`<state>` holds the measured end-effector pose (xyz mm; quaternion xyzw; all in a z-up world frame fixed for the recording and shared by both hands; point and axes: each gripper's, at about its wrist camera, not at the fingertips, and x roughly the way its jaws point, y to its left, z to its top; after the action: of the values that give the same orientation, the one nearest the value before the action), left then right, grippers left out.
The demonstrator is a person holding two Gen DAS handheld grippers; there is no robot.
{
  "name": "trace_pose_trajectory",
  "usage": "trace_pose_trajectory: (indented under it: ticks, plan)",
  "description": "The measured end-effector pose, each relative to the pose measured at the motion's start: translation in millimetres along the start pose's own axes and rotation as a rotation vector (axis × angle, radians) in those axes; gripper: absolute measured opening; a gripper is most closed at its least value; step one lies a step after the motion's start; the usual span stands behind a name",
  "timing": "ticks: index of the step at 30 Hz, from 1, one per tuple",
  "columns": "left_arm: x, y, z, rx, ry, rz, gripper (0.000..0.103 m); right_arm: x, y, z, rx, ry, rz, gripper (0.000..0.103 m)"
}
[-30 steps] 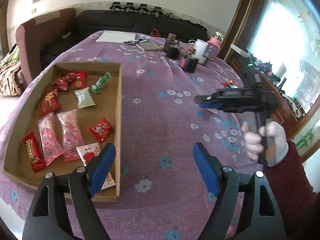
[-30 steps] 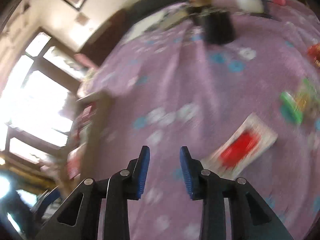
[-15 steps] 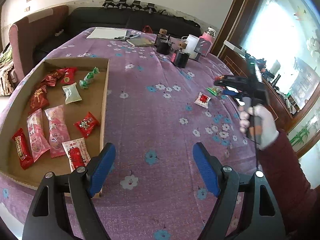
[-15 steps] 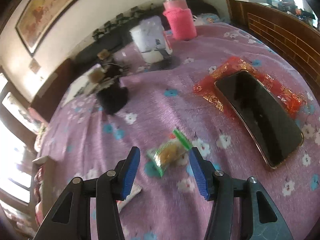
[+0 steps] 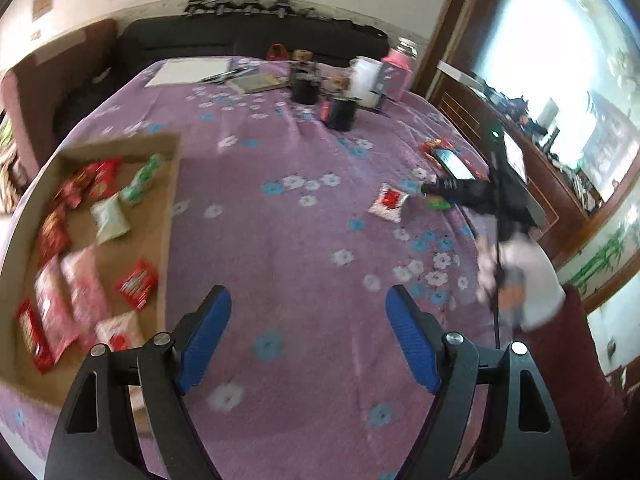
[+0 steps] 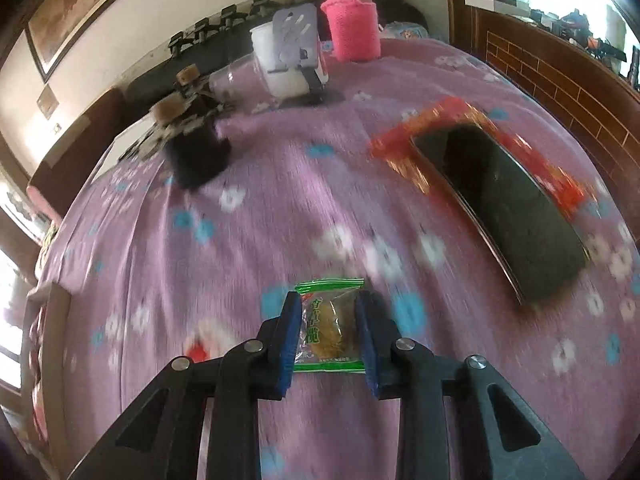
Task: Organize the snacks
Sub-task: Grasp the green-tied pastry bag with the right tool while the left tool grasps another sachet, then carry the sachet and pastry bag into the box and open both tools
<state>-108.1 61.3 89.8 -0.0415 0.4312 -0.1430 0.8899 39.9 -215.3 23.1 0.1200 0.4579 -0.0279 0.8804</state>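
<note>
On the left of the tabletop, a cardboard tray holds blurred red, pink and green snacks. The left hand-held gripper hangs wide open over bare purple cloth, holding nothing. Further right lies a white-and-red packet, then a phone on a red wrapper. The right hand-held gripper is closing on a green-edged candy packet, its pads against both sides. The packet's long axis runs along the fingers, sealed ends near and far.

Black phone lying on red packet, pink-sleeved flask, black jar
</note>
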Motion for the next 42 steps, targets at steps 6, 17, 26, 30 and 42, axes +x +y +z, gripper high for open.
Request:
trace_pose_trajectory:
  ticks: [6, 17, 26, 30, 42]
  plan:
    - [49, -50, 33, 0.13, 0.006, -0.019, 0.08, -24, -13, -36, -0.028, -0.032, 0.052, 0.029]
    - [149, -100, 67, 0.29, 0.08, -0.016, 0.079, -30, -26, -38, 0.017, -0.023, 0.122, 0.029]
    - [178, -113, 71, 0.335, 0.14, 0.019, 0.039, -30, -30, -38, 0.037, -0.01, 0.139, 0.029]
    - [172, -114, 73, 0.3, 0.121, 0.02, 0.026, -32, -29, -39, 0.035, -0.017, 0.129, 0.028]
    - [94, -75, 63, 0.149, 0.029, -0.084, 0.026, -46, -23, -38, 0.023, -0.099, 0.291, 0.028]
